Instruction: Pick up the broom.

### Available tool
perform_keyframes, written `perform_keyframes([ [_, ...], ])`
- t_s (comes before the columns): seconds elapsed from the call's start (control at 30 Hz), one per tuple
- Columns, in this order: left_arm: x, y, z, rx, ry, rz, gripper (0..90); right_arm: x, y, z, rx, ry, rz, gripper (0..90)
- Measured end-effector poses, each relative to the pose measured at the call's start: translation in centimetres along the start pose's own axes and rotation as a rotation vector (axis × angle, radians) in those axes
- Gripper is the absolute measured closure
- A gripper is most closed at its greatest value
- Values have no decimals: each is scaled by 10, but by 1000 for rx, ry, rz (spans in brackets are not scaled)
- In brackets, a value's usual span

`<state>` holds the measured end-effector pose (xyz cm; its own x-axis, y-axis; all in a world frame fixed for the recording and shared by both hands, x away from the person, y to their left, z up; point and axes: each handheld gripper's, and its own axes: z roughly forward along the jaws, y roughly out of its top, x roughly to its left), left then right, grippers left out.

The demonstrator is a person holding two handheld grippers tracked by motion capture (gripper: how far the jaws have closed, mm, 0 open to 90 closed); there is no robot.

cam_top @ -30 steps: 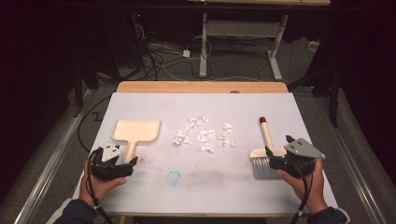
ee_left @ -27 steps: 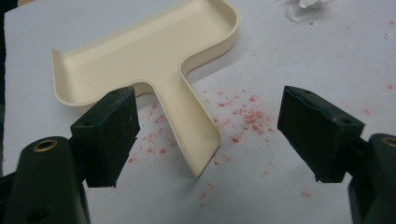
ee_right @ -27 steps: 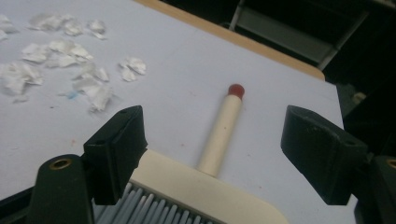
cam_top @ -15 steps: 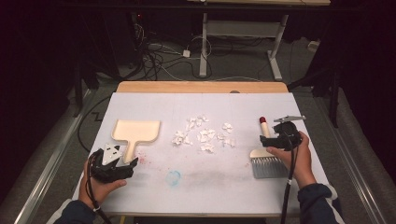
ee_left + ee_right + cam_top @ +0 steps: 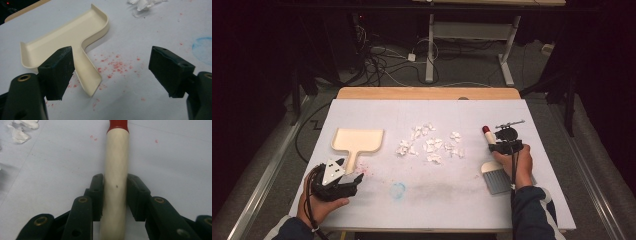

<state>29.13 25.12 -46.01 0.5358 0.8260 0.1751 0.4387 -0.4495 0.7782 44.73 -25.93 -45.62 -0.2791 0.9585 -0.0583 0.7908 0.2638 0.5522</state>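
Two claws are being worked at the white surface (image 5: 362,210), one per hand. The right claw (image 5: 506,146) is stretched forward over the right side of the surface, pointed away from the person, with the hand (image 5: 517,167) wrapped around its body from behind. Its jaws have just been closing, and in the right gripper view the pads (image 5: 98,195) are seen clamped on either side of the cream wooden brush handle with a red tip (image 5: 117,177), about midway along it. The left claw (image 5: 338,181) is held low near the front left edge, with the left hand (image 5: 319,202) cupped under it; its jaws are spread wide with nothing between them.

A few bits are hard to make out. The brush's grey bristle head (image 5: 496,177) is partly covered by the right hand in the high view, and the handle's lower end is cut off at the bottom of the right gripper view.

The cream plastic dustpan (image 5: 67,37) lies flat just ahead of the left claw, its short handle pointing back toward the left jaw, not touched. The scattered white paper scraps (image 5: 429,142) are piled mid-surface, between dustpan and brush.
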Motion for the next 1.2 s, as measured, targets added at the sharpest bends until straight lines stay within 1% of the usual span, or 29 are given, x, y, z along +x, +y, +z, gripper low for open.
perform_keyframes([
  [0.07, 0, 0, -1, -7, 0, 1, 200, 0, -1, 0, -6, -1, 16, 697],
  [0.13, -1, 0, -2, -20, -4, 4, 200, 0, -1, 0, -8, 1, 12, 697],
  [0.2, -1, 1, -4, -33, -5, 4, 200, -1, -2, 0, -17, 7, 20, 704],
  [0.23, -1, 1, -4, -38, -5, 6, 200, -1, -3, 0, -28, 12, 14, 704],
  [0.3, -2, 2, -5, -43, -4, 13, 200, -2, -3, 0, -32, 17, 15, 705],
  [0.33, -3, 2, -5, -44, -5, 13, 205, -4, -4, -1, -47, 34, 16, 705],
  [0.4, -4, 2, -5, -46, -6, 18, 206, -5, -4, -2, -56, 34, 16, 705],
  [0.43, -4, 4, -5, -48, -6, 16, 206, -5, -4, -4, -70, 26, 8, 706],
  [0.47, -5, 4, -5, -52, -6, 18, 206, -5, -4, -11, -107, 17, 4, 707],
  [0.53, -6, 7, -6, -63, -4, 29, 206, -5, -4, -18, -151, 16, -4, 707],
  [0.57, -7, 9, -7, -71, -1, 33, 206, -5, -4, -18, -151, 16, -4, 707],
  [0.6, -7, 11, -7, -76, -1, 38, 206, -5, -5, -28, -196, 13, -11, 708],
  [0.67, -9, 14, -7, -86, -6, 37, 207, -5, -7, -39, -248, 24, -19, 709],
  [0.7, -10, 16, -6, -89, -11, 37, 207, -5, -7, -39, -248, 24, -19, 709],
  [0.73, -12, 19, -6, -95, -19, 41, 208, -4, -10, -51, -294, 33, -29, 710],
  [0.8, -21, 29, -4, -120, -46, 61, 209, -2, -12, -59, -319, 33, -33, 711],
  [0.83, -21, 29, -4, -120, -46, 61, 210, -1, -12, -63, -338, 35, -39, 711],
  [0.87, -24, 34, -3, -125, -58, 74, 210, -1, -12, -63, -338, 35, -39, 711],
  [0.9, -29, 41, -2, -142, -63, 105, 210, 1, -14, -72, -375, 56, -32, 711],
  [0.93, -38, 50, 0, -153, -97, 113, 209, 1, -14, -74, -385, 60, -29, 711],
  [0.97, -38, 50, 0, -153, -97, 113, 209, 1, -14, -74, -385, 60, -29, 711],
  [1.0, -43, 55, 2, -163, -116, 122, 210, 5, -15, -81, -415, 65, -33, 711],
  [1.07, -55, 67, 6, -181, -164, 136, 210, 7, -15, -84, -425, 63, -39, 711],
  [1.1, -62, 73, 9, -190, -191, 143, 210, 12, -15, -91, -454, 70, -46, 711],
  [1.13, -69, 79, 12, -195, -219, 154, 210, 12, -15, -91, -454, 70, -46, 711],
  [1.17, -84, 91, 19, -208, -287, 165, 212, 17, -15, -98, -478, 80, -54, 711],
  [1.2, -84, 91, 19, -208, -287, 165, 214, 20, -16, -101, -492, 83, -57, 711],
])
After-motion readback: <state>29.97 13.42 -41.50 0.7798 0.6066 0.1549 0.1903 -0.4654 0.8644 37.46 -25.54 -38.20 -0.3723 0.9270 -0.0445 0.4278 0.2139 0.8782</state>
